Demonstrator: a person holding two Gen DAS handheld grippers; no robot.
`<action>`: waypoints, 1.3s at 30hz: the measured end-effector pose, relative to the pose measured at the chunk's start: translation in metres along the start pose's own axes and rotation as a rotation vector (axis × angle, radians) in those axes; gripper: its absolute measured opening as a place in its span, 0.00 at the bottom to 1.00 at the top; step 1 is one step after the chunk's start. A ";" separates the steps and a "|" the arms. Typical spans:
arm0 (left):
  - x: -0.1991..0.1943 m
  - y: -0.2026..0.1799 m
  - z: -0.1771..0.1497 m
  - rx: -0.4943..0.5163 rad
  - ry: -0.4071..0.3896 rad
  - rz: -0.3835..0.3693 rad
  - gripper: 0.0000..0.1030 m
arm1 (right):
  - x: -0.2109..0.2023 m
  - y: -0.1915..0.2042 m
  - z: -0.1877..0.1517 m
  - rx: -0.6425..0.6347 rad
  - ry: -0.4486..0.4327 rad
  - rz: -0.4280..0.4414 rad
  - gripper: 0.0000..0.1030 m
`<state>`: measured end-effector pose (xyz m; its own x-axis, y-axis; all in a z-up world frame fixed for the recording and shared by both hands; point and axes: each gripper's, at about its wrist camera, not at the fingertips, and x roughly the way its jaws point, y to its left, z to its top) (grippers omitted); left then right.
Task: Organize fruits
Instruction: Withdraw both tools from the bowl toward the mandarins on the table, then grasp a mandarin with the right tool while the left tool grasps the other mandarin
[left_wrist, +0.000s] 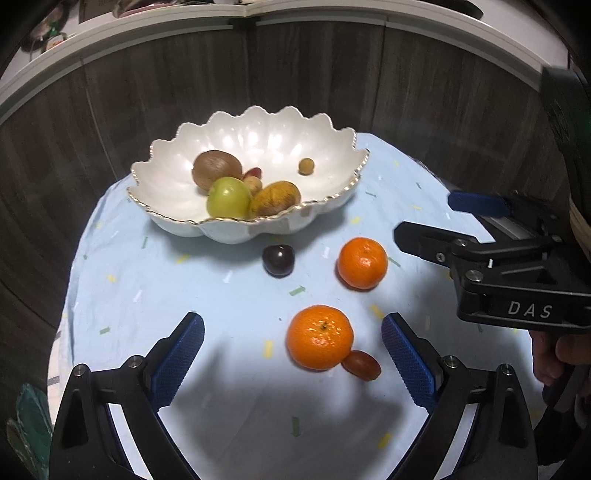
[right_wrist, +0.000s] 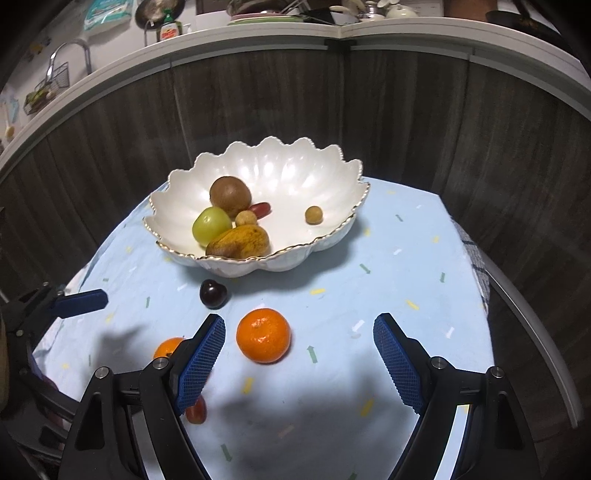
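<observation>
Both your claws are wide open and hold nothing: your left claw (left_wrist: 292, 354) hangs over the near orange (left_wrist: 320, 337) with a red grape (left_wrist: 361, 365) touching it, and your right claw (right_wrist: 299, 354) hangs over the far orange (right_wrist: 263, 335), near the bowl (right_wrist: 343, 173).

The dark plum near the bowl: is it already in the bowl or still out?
Out. The dark plum lies on the blue cloth, just in front of the white bowl.
</observation>
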<state>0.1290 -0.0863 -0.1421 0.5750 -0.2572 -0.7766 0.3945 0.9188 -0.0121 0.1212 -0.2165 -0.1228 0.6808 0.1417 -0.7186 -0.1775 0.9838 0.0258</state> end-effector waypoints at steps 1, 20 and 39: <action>0.002 -0.001 -0.001 0.005 0.003 -0.002 0.92 | 0.002 0.000 0.000 -0.010 0.002 0.005 0.81; 0.036 -0.015 -0.007 0.045 0.065 -0.041 0.59 | 0.053 0.000 -0.005 -0.072 0.104 0.121 0.79; 0.042 -0.013 -0.008 0.008 0.090 -0.077 0.44 | 0.071 0.008 -0.014 -0.063 0.167 0.208 0.43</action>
<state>0.1422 -0.1070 -0.1790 0.4762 -0.2987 -0.8271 0.4410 0.8948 -0.0692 0.1584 -0.2004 -0.1838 0.4991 0.3144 -0.8075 -0.3487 0.9260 0.1449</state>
